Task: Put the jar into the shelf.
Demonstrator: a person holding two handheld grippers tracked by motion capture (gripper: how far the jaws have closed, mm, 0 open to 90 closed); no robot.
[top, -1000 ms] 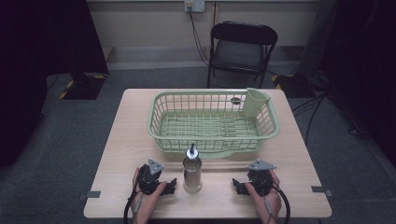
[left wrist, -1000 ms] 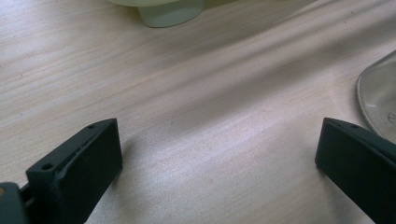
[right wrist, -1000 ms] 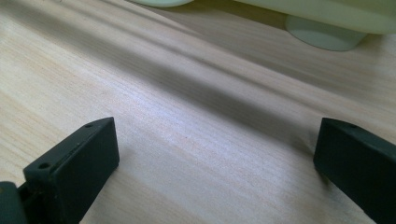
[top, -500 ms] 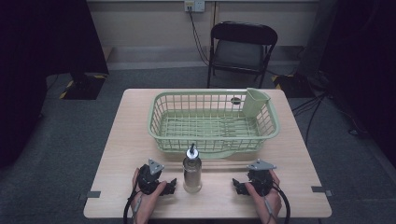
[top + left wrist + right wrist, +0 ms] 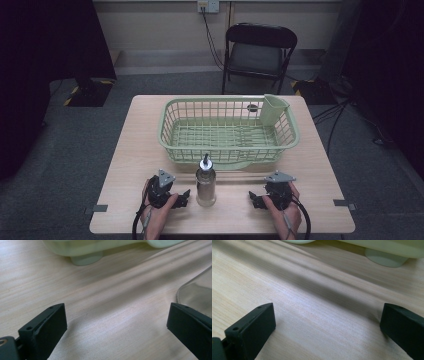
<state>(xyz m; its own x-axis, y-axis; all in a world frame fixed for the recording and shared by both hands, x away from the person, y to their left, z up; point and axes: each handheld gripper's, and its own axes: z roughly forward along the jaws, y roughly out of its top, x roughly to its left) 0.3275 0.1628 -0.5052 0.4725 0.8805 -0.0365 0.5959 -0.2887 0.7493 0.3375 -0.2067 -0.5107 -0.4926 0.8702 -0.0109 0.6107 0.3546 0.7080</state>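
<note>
Glass bottle [image 5: 206,181] with a metal pourer: upright on the near part of the bench [image 5: 135,150], just in front of the green basket [image 5: 170,131], between the two claws and touching neither.

Left claw [image 5: 184,196]: low on the bench to the bottle's left, pointed toward it, spread wide with bare wood between the jaws, which have just been closing a little. In the left gripper view, bottle wall just beyond the right-hand jaw, not between the two. Right claw [image 5: 254,199]: mirrored on the other side, likewise spread and empty, farther from the glass.

Step in hand, by the look of it: the very start, a reach for the bottle not yet made. Next move calls for sliding one claw, likely the left as the nearer, level across the bench until the jaws straddle the body below the shoulder, then pressing in squarely. Round, smooth glass, tall for its base: liable to tip or skid from a nudge by a single jaw.

Around: basket empty apart from the cutlery cup [image 5: 273,109] hung in its far right corner; near wall of the basket to be cleared if the bottle is bound there. Folding chair [image 5: 260,50] beyond the bench, well apart. Nothing between claws and bottle.
</note>
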